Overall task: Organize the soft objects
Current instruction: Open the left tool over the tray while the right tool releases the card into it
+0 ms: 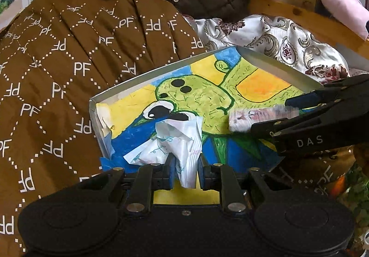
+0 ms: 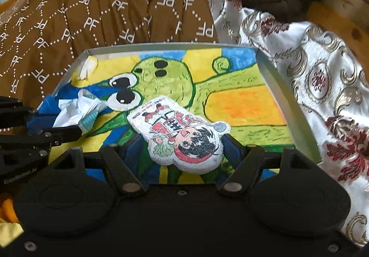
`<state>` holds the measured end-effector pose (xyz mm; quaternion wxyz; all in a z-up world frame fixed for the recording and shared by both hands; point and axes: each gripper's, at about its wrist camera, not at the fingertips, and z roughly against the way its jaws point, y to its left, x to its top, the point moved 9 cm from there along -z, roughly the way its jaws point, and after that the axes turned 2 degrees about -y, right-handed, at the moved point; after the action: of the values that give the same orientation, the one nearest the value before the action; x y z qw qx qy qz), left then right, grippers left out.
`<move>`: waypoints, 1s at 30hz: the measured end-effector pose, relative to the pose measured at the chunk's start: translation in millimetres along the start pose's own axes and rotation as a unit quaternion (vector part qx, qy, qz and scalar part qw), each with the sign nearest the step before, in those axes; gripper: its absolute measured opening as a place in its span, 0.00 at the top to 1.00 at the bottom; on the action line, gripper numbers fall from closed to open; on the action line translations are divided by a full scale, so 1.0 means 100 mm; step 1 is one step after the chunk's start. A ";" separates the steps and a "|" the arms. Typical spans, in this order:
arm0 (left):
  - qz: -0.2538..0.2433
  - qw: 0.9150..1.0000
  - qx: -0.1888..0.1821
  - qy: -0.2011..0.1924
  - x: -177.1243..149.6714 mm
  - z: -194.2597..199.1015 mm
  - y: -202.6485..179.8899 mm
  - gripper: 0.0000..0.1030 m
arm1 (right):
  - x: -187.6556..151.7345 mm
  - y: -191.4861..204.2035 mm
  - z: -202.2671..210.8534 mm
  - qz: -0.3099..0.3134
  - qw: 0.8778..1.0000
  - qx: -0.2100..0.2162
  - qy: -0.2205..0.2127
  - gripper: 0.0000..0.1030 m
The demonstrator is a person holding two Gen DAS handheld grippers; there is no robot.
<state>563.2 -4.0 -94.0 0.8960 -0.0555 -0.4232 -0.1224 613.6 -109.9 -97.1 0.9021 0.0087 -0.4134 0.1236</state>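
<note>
Brown quilt [image 1: 57,61] filled the left and top of both views, with a pale patterned cloth [image 2: 322,77] at the right. Between them sat the tray [image 2: 272,72], its floor a painted green creature on yellow and blue.

Your right gripper [image 2: 182,144] was closed on the flat cushion [image 2: 184,132] printed with a cartoon child, gripping its head end low in the frame; the rest reached out over the tray's middle. Whether it touched the floor I could not tell. Your left gripper [image 1: 185,164] was clenched on the crumpled white wrapper [image 1: 180,141], which hung at the tray's near-left corner over the blue paint.

By my reading you were mid-placement: both soft things held above the tray, neither let go. The next move called for lowering each flat, well apart, then opening the jaws and drawing back without dragging them.
</note>
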 end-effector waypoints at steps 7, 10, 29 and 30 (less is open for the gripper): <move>0.010 1.000 -0.002 0.004 0.02 0.09 0.03 0.71 | -0.04 -0.02 -0.01 -0.008 1.000 0.000 -0.005 0.21; 0.011 1.000 0.001 -0.005 0.08 0.20 0.03 0.61 | -0.02 -0.07 0.15 -0.007 1.000 -0.002 -0.016 0.16; 0.044 0.986 0.062 -0.147 0.62 1.73 -0.03 0.08 | 0.27 -0.29 1.75 -0.054 0.981 0.017 -0.184 0.01; 0.043 0.985 0.064 -0.153 0.62 1.81 -0.05 0.07 | 0.26 -0.29 1.83 -0.057 0.979 0.019 -0.193 0.01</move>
<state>464.9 17.4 69.3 0.8269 -0.0341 -0.5594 -0.0460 500.3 -153.6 45.3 0.8106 0.0729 -0.5762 0.0753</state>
